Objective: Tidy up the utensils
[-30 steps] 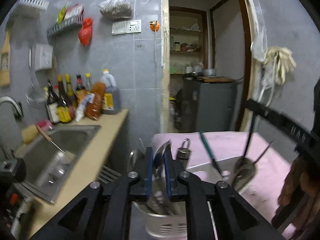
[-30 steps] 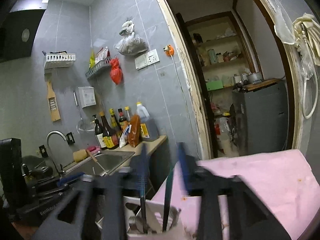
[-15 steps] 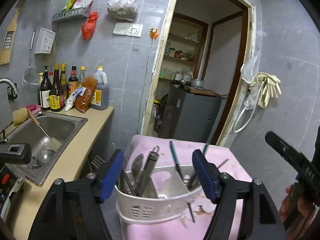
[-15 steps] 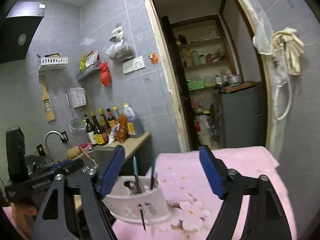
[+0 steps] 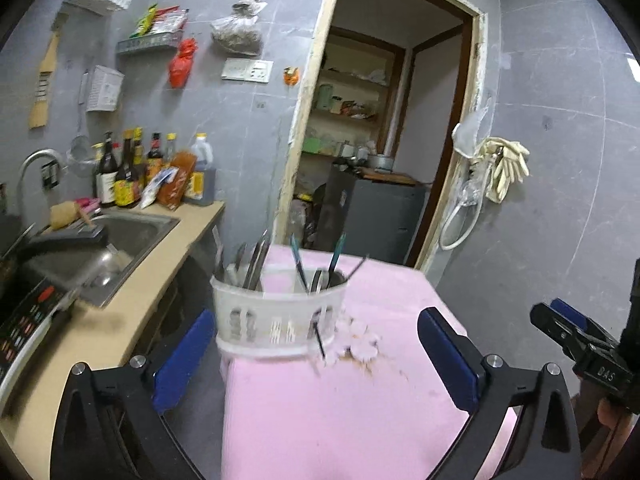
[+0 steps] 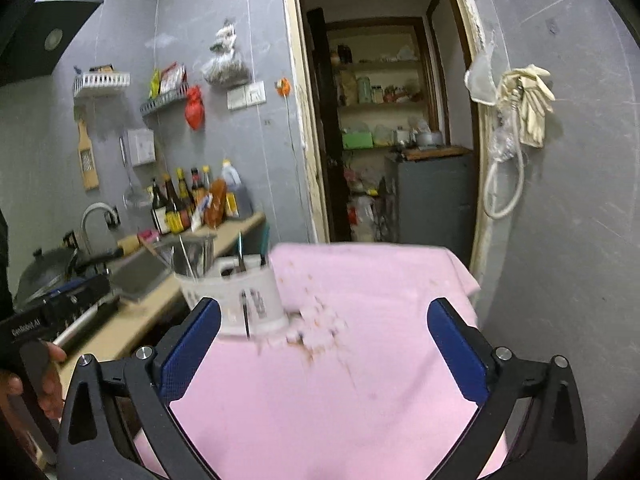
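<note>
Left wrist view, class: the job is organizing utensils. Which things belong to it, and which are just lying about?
Belong:
white utensil caddy
utensils standing in it
left gripper, open, empty

Lying about:
sauce bottles
sink
rubber gloves

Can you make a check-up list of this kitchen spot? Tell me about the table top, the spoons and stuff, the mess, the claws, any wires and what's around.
Surface: pink cloth over the table, stained and crumbly beside the caddy.
Job's things: white utensil caddy stands at the cloth's left edge, with utensils upright inside; a thin stick pokes out through its side.
Clutter: pale crumbs by the caddy.
Grippers: left claw and right claw both wide open, nothing between the jaws, which have just been opening.
Cables: white hose hangs by the doorway.
Surroundings: sink, sauce bottles, open pantry doorway.
</note>
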### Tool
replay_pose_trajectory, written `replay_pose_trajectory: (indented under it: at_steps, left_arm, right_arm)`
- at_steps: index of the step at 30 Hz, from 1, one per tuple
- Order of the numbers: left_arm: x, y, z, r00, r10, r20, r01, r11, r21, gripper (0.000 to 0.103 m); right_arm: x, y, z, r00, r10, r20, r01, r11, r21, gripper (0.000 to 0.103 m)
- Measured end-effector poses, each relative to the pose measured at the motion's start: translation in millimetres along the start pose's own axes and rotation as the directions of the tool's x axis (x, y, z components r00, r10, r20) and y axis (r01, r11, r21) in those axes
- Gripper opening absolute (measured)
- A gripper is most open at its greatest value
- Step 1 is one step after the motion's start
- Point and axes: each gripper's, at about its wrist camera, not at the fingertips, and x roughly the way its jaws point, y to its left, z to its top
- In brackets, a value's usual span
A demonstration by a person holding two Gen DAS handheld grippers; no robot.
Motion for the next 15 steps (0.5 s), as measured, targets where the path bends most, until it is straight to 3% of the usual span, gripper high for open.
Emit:
replay_pose_trajectory:
  at_steps: [9,15]
  left_arm:
    - [-51,-19,-54,0.991,0.132,-0.033,-0.132,0.991,0.015,0.102]
    - [-68,-32,-70,0.992,0.124,-0.034,-0.122,0.992,0.035,0.102]
  right_arm:
    - [-53,-18,-43,0.998,-0.022,-0.051,0.023,1.000,0.021,0.101]
    - [-59,-31,-49,0.997,-0.038,-0.059,0.041,0.998,0.040,0.101]
